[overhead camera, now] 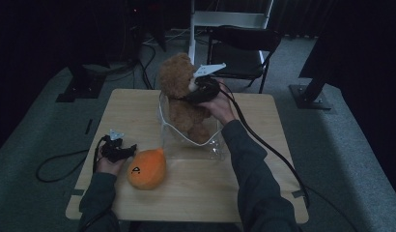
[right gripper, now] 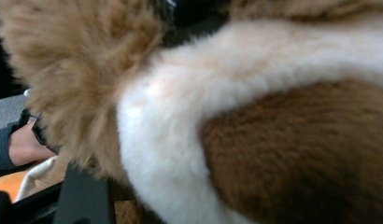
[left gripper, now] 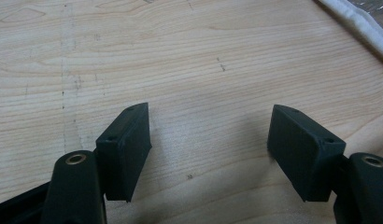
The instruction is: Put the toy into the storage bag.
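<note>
With the right gripper [overhead camera: 198, 90] apparently clamped at the neck of the bear [overhead camera: 182, 99], which stands half inside the clear bag [overhead camera: 205, 147], lower it straight down while the left gripper [overhead camera: 122, 151], jaws wide and empty, steadies the rim.

High view: fixed above the person's side, facing forward and down, taking in the whole wooden table [overhead camera: 196, 193] and floor beyond. Left gripper view: rides low, very near the tabletop, looking along the left gripper [left gripper: 208, 149] at bare wood; the white edge at its top right is probably the clear bag [overhead camera: 205, 145]. Right gripper view: pressed against the teddy bear [right gripper: 255, 130], fur blurred. It shares the bear and the orange plush [overhead camera: 147, 169] with the high view.
</note>
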Demonstrator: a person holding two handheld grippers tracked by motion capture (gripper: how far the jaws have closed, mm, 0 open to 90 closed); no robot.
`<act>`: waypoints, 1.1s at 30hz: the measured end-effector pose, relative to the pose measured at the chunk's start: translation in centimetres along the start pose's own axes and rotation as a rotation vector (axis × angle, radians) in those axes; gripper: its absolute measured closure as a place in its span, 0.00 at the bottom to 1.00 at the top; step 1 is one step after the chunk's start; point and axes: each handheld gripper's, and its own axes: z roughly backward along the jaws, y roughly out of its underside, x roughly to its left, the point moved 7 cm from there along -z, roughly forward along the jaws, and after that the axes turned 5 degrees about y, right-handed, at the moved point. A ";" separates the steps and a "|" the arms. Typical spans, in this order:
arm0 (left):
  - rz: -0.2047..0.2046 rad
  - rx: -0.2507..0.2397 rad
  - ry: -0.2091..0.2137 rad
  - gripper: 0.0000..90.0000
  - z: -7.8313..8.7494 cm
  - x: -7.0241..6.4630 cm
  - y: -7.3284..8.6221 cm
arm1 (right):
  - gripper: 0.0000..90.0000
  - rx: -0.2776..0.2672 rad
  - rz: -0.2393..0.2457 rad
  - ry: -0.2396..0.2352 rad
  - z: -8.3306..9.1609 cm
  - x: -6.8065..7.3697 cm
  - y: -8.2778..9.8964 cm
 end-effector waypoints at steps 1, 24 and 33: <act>0.000 0.000 0.000 0.34 0.0 0.0 0.0 | 0.37 0.004 0.011 -0.002 -0.1 0.2 -0.2; -0.001 0.000 0.000 0.34 0.0 0.0 0.0 | 0.35 0.068 0.060 -0.023 -2.2 1.8 0.4; -0.001 0.000 -0.001 0.34 0.0 0.0 0.0 | 0.34 0.106 0.067 -0.033 -2.7 2.0 0.8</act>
